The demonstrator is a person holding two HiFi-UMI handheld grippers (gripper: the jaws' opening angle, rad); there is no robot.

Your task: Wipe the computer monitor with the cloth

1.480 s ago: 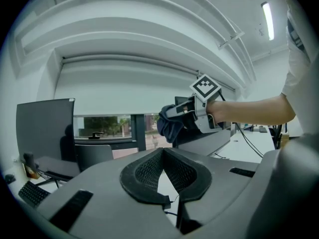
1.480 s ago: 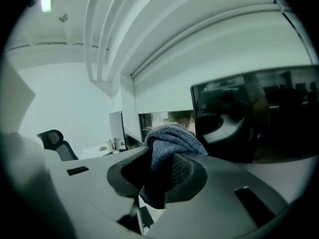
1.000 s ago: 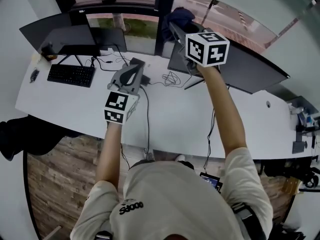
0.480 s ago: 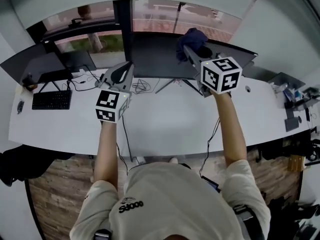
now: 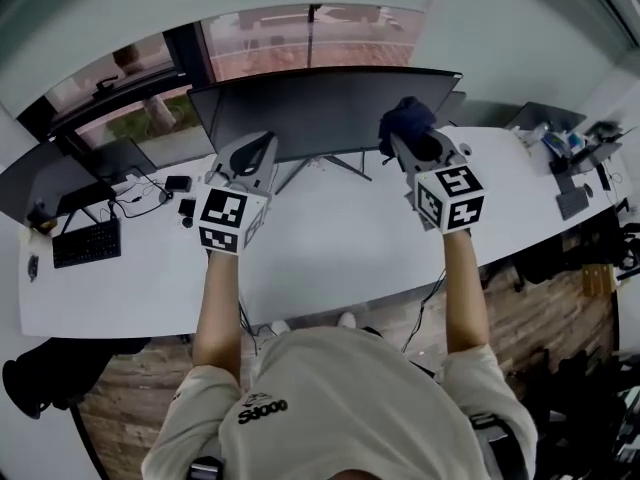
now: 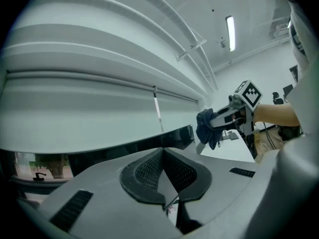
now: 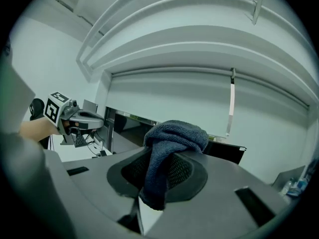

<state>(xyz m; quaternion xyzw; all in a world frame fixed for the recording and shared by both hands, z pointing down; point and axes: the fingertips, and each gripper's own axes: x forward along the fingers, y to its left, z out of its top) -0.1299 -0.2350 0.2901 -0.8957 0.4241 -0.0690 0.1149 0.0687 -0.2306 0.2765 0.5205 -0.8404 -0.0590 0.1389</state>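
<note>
A long white desk [image 5: 330, 253] runs under the window, with a wide dark monitor [image 5: 320, 113] standing on it. The right tongs [image 5: 412, 140] are clenched on the dark blue cloth [image 5: 403, 118], which is bunched at their tips close by the monitor's right end. The left tongs [image 5: 255, 156], pressed together on nothing, hover before its left part.

In the head view, the cloth [image 5: 405, 118] and the right tongs [image 5: 402, 136] are covering the monitor's [image 5: 320, 108] right end, while the left tongs [image 5: 258, 148] are hiding part of its lower edge. Far right of the monitor, small items [image 5: 570, 143] on the surface [image 5: 340, 248] are showing too tiny to identify.
</note>
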